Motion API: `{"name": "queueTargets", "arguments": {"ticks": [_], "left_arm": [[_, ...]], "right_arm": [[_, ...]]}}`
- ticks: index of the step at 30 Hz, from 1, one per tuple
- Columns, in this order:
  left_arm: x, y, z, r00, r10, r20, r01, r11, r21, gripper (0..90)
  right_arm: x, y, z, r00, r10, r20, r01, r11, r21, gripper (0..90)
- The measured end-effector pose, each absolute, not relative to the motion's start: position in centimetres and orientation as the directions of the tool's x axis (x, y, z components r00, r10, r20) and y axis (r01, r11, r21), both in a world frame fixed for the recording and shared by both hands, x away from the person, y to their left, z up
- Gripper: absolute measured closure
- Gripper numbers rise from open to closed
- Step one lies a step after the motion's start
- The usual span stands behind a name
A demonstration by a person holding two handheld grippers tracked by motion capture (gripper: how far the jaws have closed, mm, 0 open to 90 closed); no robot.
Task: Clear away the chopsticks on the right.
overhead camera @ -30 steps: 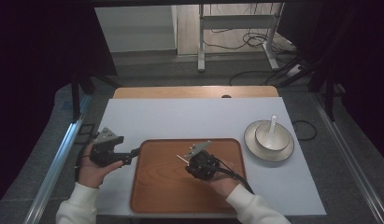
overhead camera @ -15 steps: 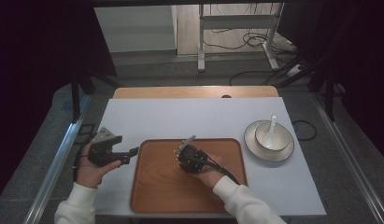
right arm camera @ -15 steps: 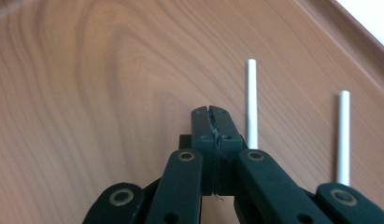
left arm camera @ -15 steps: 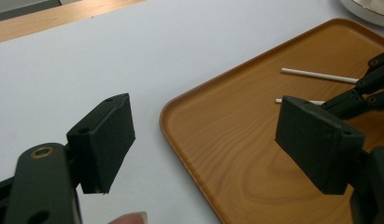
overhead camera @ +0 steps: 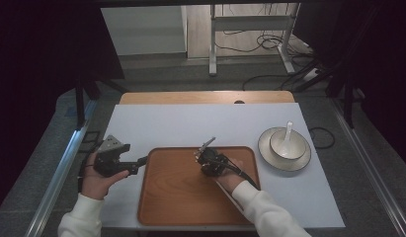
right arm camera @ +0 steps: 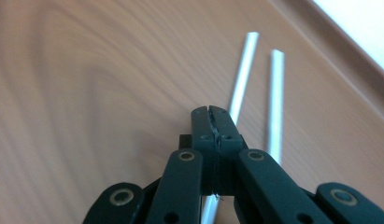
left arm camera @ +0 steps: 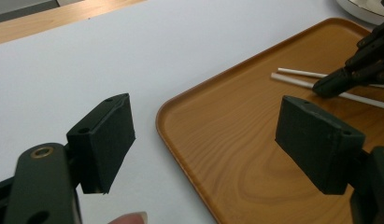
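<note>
On tray (overhead camera: 181, 197), closed right claw (right arm camera: 212, 114) over chopsticks (right arm camera: 243, 70)

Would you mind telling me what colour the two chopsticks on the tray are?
White; the chopsticks show best in the right gripper view, on the brown wooden tray.

A: Where does the high view sit?
B: Above the person's edge of the white table (overhead camera: 181, 123), facing forward and down, far off.
A: The gripper views?
B: Both ride low and close. The left gripper view looks across the wooden tray (left arm camera: 236, 154); the right gripper view looks down onto it.
A: Shared ground?
B: The tray (overhead camera: 181, 197) and two white sticks (right arm camera: 259, 88).
</note>
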State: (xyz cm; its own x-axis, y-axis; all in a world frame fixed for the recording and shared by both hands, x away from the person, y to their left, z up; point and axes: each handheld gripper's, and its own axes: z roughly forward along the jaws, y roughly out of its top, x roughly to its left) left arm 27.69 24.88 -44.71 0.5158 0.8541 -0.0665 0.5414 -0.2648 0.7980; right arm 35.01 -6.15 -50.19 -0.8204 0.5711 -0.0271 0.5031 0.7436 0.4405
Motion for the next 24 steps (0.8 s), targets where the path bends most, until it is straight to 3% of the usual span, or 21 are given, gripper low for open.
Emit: {"name": "queueTargets", "arguments": {"ticks": [19, 24], "left_arm": [[27.7, 24.7, -44.7, 0.518, 0.853, -0.064, 0.540, -0.268, 0.798, 19.6], [27.7, 24.7, -44.7, 0.517, 0.854, -0.062, 0.542, -0.270, 0.796, 19.6]], "right_arm": [[35.8, -10.9, -49.9, -0.772, 0.635, -0.043, 0.556, 0.706, 0.438, 90.0], [33.8, -9.9, -49.9, -0.813, 0.582, 0.009, 0.526, 0.728, 0.440, 90.0]]}}
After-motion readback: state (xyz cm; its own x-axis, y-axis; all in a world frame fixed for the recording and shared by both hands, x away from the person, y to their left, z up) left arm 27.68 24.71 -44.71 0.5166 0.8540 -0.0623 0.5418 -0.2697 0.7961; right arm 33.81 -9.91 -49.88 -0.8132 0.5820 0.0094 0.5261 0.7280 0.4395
